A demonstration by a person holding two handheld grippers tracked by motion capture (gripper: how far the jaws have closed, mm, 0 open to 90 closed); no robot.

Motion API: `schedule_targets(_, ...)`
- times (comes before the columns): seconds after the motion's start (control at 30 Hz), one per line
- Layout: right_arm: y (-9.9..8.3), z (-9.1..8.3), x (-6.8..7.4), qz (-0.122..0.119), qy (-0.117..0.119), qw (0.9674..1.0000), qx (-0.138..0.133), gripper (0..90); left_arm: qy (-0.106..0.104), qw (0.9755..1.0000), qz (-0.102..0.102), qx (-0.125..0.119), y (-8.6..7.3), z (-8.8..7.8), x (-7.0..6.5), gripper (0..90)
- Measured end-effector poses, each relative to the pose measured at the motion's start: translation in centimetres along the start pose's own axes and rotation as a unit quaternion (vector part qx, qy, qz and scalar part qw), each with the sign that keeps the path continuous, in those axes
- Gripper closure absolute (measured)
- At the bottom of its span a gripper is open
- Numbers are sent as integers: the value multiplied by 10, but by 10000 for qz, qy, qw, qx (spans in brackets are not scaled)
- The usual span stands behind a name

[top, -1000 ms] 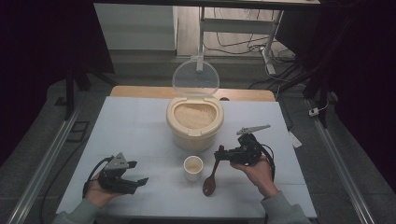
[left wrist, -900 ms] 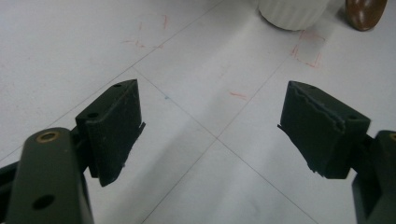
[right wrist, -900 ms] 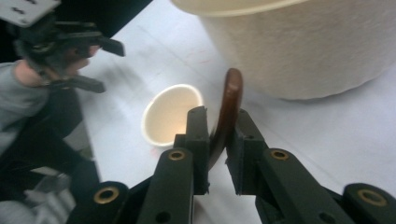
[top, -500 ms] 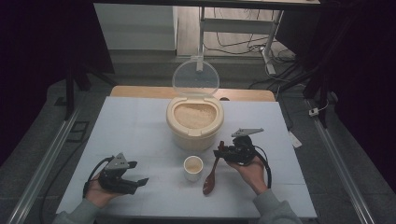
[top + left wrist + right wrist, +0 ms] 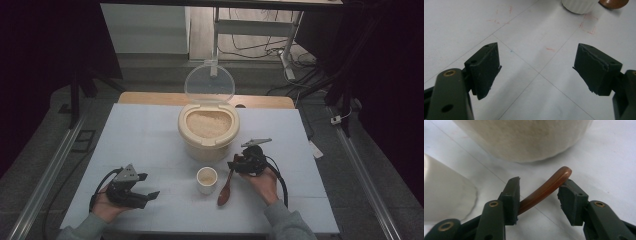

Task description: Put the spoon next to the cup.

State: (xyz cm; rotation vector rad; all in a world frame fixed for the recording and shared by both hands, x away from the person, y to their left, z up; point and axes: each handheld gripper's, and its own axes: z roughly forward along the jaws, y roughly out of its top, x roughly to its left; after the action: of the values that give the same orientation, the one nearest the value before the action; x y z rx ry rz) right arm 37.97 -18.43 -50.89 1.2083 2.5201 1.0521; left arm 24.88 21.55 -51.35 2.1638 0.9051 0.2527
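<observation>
Where the right gripper (image 5: 239,165) rests on the white table surface (image 5: 150,140), a brown wooden spoon (image 5: 226,187) lies with its handle end between the two black jaws. In the right gripper view the curved handle tip (image 5: 559,178) sits in the gap: the jaws stand partly apart, and the handle touches both inner faces without being visibly clamped. The spoon's bowl end points toward the near edge of the table, and the handle runs up toward the far side into the gripper. The spoon lies just right of a small white cup (image 5: 206,179) and does not touch it in the high view.

The left gripper (image 5: 145,192) is held low over the near-left part of the table, well apart from the spoon. Its jaws stand wide apart with nothing between them; the left gripper view shows bare table with thin seam lines and faint red marks between the pads (image 5: 487,67).

Count of items on the table:
- One cream round plastic container of rice (image 5: 208,131), at the centre, its clear round lid (image 5: 209,83) standing upright at the far side.
- One small white cup, near the container on its near side, holding something pale.
- One brown wooden spoon.
- Two hand-held grippers, one in each hand.

The container stands just to the far left of the right gripper.
</observation>
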Motion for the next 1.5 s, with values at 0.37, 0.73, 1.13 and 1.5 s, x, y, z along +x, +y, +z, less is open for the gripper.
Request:
schedule_targets(0.37,-3,0,-2,151,-290,9994,-73,418,-7,10000,10,20,0,1,0,205)
schedule_targets(0.73,-24,-57,-6,-339,168,9939,-1035,452,53,10000,-46,-48,-1,-1,2,205)
schedule_targets(1.13,-63,-103,-11,-841,289,9839,-1550,455,161,9996,-120,-187,-1,-4,2,204)
schedule_targets(1.5,-91,-115,-23,-972,127,9837,-1507,434,247,9993,-144,-242,-3,-6,1,197)
